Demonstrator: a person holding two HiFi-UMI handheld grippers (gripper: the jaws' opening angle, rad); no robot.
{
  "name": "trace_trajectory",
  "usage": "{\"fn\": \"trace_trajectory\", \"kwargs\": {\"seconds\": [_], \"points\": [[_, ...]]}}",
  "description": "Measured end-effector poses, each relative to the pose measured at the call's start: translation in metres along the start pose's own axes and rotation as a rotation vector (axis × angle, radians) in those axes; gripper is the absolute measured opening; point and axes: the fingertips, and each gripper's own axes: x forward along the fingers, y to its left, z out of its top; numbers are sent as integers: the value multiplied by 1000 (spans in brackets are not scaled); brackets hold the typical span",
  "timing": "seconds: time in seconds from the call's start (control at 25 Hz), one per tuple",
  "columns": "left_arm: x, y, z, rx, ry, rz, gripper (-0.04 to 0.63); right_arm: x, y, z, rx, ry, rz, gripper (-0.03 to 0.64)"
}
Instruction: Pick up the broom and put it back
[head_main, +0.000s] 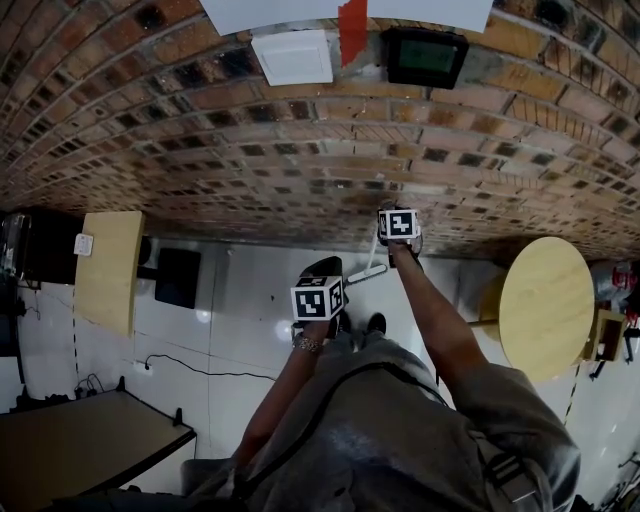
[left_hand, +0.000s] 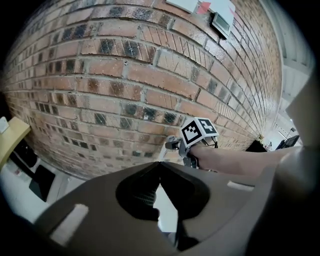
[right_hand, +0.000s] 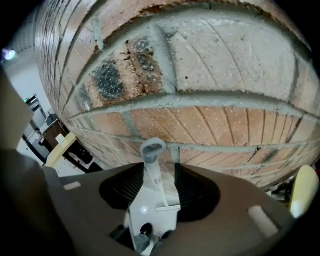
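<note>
The broom (right_hand: 156, 176) is pale grey with a loop at its handle top. It stands steeply against the brick wall (right_hand: 200, 75), its small head (right_hand: 167, 207) down on the white floor. My right gripper (right_hand: 159, 175) is open around the upper handle, which runs close to the left pad with a clear gap on the right. In the head view the right gripper (head_main: 397, 212) is at the wall's foot, the broom (head_main: 366, 273) showing as a white rod below it. My left gripper (head_main: 320, 272) hangs nearer the body, away from the broom; its jaws (left_hand: 160, 167) meet at the tips, empty.
A round wooden table (head_main: 545, 305) stands to the right, close to the right arm. A rectangular wooden table (head_main: 108, 268) and a black box (head_main: 178, 277) stand at the left wall. A dark table (head_main: 80, 445) fills the lower left, with a cable (head_main: 200, 370) on the floor.
</note>
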Motion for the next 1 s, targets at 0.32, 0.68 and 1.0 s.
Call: {"fn": "trace_trajectory", "kwargs": {"seconds": [0.32, 0.68, 1.0], "points": [[-2, -11, -41, -11, 46, 0, 0, -31, 6, -13, 4, -56, 26, 166], [-35, -17, -55, 66, 11, -79, 0, -150, 104, -47, 98, -238, 161, 71], [-101, 12, -106, 74, -2, -104, 0, -221, 220, -128, 85, -241, 133, 3]]}}
